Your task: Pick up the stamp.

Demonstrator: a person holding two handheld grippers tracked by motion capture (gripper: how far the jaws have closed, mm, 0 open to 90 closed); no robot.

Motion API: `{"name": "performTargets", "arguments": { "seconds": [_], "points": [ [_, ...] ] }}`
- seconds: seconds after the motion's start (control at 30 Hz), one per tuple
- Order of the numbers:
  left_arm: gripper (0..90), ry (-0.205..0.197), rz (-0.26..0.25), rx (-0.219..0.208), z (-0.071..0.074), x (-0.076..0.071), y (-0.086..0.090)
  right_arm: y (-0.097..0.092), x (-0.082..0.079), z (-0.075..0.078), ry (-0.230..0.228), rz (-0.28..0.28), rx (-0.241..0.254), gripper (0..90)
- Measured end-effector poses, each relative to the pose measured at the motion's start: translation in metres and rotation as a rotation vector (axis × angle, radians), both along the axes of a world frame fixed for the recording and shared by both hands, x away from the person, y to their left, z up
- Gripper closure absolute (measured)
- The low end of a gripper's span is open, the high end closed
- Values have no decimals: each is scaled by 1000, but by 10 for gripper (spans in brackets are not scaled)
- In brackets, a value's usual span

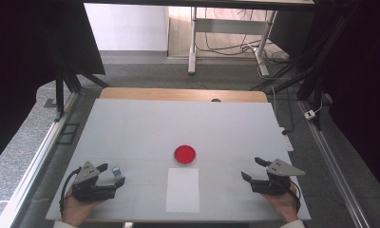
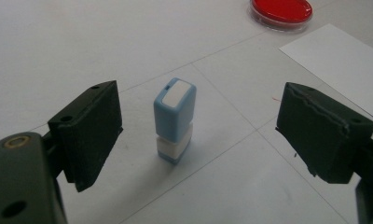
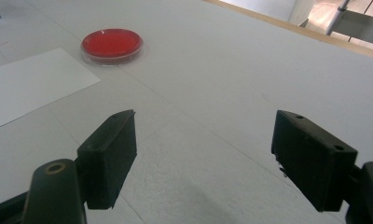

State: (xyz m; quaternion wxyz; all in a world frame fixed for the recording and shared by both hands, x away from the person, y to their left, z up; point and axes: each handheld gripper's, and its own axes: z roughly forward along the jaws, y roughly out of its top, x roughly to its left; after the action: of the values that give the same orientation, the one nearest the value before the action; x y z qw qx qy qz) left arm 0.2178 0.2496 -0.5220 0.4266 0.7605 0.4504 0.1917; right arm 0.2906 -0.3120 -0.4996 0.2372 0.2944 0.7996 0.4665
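White tabletop (image 1: pixel 131 133), panelled in faint seams, a strip of bare wood along its far edge. Left tongs (image 1: pixel 110 172) sit near the near-left corner, held by a hand (image 1: pixel 76 209) coming in over the near edge, jaws spread wide. Between those jaws stands a small blue-and-white stamp (image 2: pixel 174 120), upright on the surface, touching neither pad; in the high view it is just beside the tongs' tips (image 1: pixel 116 171). Right tongs (image 1: pixel 253 169) rest near the near-right corner, jaws also wide, gripping nothing, hand (image 1: pixel 284 203) behind them.

Middle of the tabletop, toward the near side: a round red dish (image 1: pixel 185 154) with a clear rim. Just nearer than it lies a white sheet (image 1: pixel 183 190), running toward the near edge, close to the dish but apart from it.

Around the tabletop: grey speckled floor (image 1: pixel 26 137), metal rails (image 1: pixel 36 161) along both sides, black drapes (image 1: pixel 22 57) left and right. Beyond the far edge, white table legs (image 1: pixel 193 42) and a tangle of cables (image 1: pixel 226 47) on a paler floor; a white plug (image 1: pixel 311 114) lies on the right.
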Motion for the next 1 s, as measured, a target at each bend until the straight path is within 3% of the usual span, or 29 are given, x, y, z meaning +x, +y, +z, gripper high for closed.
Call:
{"name": "performTargets", "arguments": {
  "seconds": [0.67, 1.0],
  "points": [
    [135, -4, 13, 21, 4, -2, 2, -2, 0, -2, 5, -26, 4, 237],
    [141, -7, -45, 54, 17, -2, 0, -2, 0, -2, 2, -34, 9, 242]
  ]
}}
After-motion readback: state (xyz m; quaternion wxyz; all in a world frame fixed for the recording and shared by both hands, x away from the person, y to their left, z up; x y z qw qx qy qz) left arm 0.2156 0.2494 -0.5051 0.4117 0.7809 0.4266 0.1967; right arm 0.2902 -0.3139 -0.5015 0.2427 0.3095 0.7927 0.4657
